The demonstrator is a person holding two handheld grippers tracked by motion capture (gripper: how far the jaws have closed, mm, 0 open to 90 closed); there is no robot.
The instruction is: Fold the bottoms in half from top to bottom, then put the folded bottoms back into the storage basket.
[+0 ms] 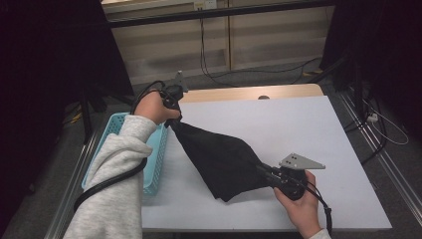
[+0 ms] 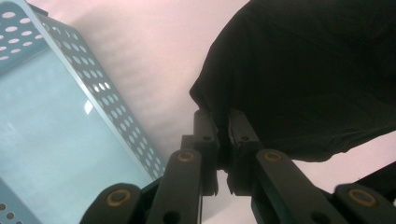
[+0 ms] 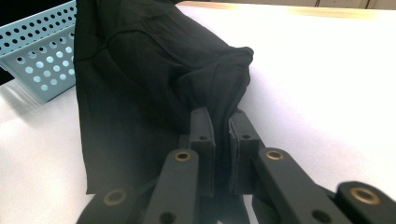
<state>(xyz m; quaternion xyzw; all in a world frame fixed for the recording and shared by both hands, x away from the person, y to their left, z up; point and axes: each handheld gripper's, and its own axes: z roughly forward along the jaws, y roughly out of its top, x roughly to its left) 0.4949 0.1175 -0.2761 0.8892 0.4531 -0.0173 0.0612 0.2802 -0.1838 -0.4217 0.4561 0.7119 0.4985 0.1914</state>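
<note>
The high view is dim at its edges: both upper corners are almost black, while the white table (image 1: 308, 144) is evenly lit from above. The black cloth (image 1: 219, 159) shows almost no folds there (too dark for detail). In the left gripper view the table has a pink cast and the basket (image 2: 56, 130) looks soft and hazy. In the right gripper view the table glares white; the near jaws are slightly out of focus.
</note>
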